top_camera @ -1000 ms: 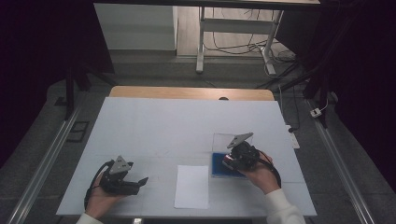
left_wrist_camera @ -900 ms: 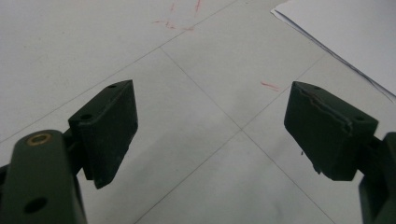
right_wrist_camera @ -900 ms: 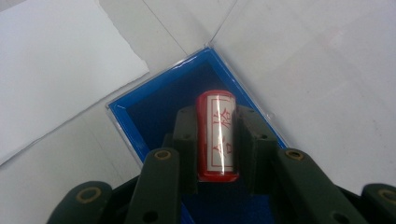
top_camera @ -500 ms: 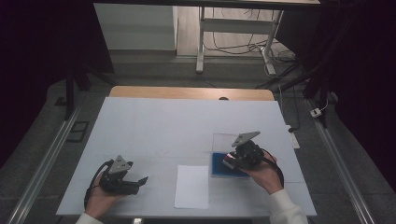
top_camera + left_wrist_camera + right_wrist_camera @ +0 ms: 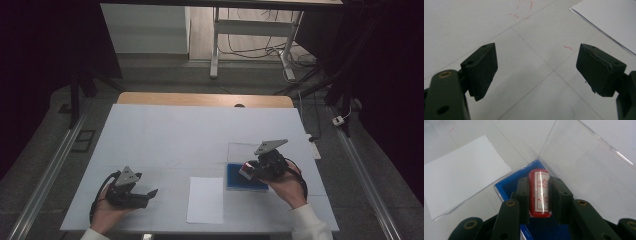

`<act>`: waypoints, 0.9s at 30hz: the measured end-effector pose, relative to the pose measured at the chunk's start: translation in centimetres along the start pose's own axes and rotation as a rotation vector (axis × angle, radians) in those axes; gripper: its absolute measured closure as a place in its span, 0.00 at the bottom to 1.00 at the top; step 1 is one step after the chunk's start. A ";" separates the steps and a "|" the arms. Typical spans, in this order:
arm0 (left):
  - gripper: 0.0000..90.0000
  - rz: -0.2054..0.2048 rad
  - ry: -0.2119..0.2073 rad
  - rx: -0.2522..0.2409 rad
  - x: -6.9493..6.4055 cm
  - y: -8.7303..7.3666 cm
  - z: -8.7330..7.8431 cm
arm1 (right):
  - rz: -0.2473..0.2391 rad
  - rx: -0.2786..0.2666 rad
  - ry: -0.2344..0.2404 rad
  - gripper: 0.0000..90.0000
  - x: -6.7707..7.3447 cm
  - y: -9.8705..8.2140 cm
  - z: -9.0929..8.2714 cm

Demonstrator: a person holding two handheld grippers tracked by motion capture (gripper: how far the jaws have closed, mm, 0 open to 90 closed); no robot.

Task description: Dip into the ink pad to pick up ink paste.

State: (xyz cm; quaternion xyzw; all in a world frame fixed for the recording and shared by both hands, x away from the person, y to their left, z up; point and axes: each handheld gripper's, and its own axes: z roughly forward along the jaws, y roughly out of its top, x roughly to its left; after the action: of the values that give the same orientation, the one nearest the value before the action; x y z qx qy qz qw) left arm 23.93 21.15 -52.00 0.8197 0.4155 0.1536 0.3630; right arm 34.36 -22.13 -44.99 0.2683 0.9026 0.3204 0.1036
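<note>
Gripping the red stamp [image 5: 540, 192], right fingers [image 5: 522, 195] hover over the blue box [image 5: 510, 185].

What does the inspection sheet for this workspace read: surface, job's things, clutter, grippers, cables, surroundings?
Surface: white table with faint grid lines and small red marks; wooden edge at the far side.
Job's things: red stamp with red characters on its label, over the blue ink pad; the pad's clear lid stands open; white paper lies beside the pad.
Clutter: nothing seen.
Grippers: right gripper shut on the stamp; left gripper open, nothing between its jaws, low over bare table.
Cables: a black cable loops by each hand; more cables on the floor beyond the table.
Surroundings: grey floor, metal rails at both sides, a white desk frame behind, dark edges.
</note>
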 end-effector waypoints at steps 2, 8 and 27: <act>0.20 0.000 0.000 0.000 0.0 0.0 0.0 | -0.006 -0.007 -0.001 0.78 0.0 0.0 0.0; 0.20 0.001 -0.001 -0.003 0.0 0.0 0.0 | -0.019 -0.015 -0.005 0.78 0.3 0.1 -0.1; 0.20 0.002 -0.003 -0.003 0.0 0.0 -0.1 | -0.031 -0.046 0.021 0.78 1.2 0.8 -0.8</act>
State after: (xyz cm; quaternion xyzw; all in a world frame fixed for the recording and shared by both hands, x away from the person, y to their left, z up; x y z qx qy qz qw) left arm 23.93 21.19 -51.96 0.8197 0.4140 0.1534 0.3649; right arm 33.40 -21.35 -43.88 0.2483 0.9001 0.3421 0.1053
